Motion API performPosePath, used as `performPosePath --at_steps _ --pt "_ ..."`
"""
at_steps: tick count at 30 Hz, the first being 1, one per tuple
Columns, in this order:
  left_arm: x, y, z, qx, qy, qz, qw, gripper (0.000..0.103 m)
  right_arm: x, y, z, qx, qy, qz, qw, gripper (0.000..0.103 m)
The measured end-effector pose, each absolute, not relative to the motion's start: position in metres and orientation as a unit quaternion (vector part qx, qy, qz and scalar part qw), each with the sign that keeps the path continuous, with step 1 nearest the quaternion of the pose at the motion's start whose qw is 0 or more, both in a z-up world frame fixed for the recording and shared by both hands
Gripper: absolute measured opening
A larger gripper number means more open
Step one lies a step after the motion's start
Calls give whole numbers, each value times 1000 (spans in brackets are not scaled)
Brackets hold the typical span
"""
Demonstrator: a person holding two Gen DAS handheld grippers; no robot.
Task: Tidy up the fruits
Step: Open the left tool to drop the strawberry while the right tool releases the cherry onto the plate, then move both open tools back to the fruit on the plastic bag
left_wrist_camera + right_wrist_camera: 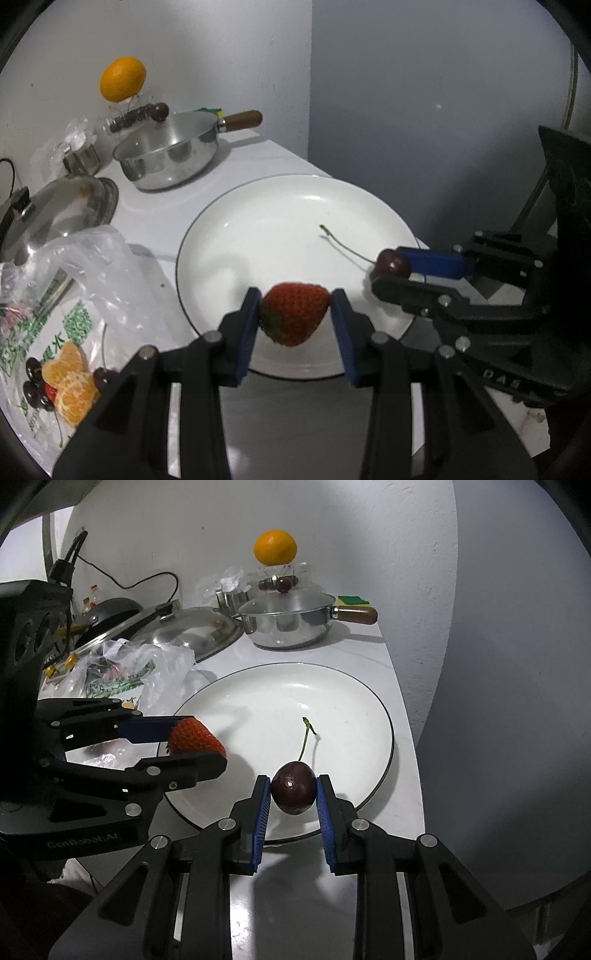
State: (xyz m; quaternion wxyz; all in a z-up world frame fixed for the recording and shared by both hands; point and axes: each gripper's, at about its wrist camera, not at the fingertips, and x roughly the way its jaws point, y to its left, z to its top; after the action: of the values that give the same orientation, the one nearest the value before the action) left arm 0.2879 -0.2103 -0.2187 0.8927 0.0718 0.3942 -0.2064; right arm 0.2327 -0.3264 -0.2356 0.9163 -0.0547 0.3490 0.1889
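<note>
Strawberry (294,313) sits clamped between my left gripper (295,314) pads, held over the near rim of the white plate (258,206) for set-down. My right gripper (293,792) is closed on a dark cherry (294,792), stem up, over the plate's near-right edge. Both fruits hang clear of the plate. Remaining fruit lies on the plastic bag (92,266) at the worktop's left edge, presumably the source pile.
</note>
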Motion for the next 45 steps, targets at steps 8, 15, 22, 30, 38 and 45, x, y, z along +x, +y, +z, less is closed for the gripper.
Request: performPosePath --at_steps 8,15,22,30,38,45 --pt "285 -208 -216 70 391 -205 895 43 232 -322 -236 -62 353 192 914 27" --pt "279 -197 -207 65 378 -189 904 54 229 -320 -232 -64 350 181 917 43" --pt "268 -186 -198 62 366 -182 911 55 223 -316 -223 -70 339 175 922 43" --pt "255 -170 -187 58 354 -178 916 55 212 -304 -213 -73 326 178 925 43" --pt "245 -150 -179 47 343 -168 923 76 205 -286 -206 -77 318 186 927 43" --pt "236 -128 -173 36 335 -155 929 76 202 -270 -203 -81 312 191 927 43"
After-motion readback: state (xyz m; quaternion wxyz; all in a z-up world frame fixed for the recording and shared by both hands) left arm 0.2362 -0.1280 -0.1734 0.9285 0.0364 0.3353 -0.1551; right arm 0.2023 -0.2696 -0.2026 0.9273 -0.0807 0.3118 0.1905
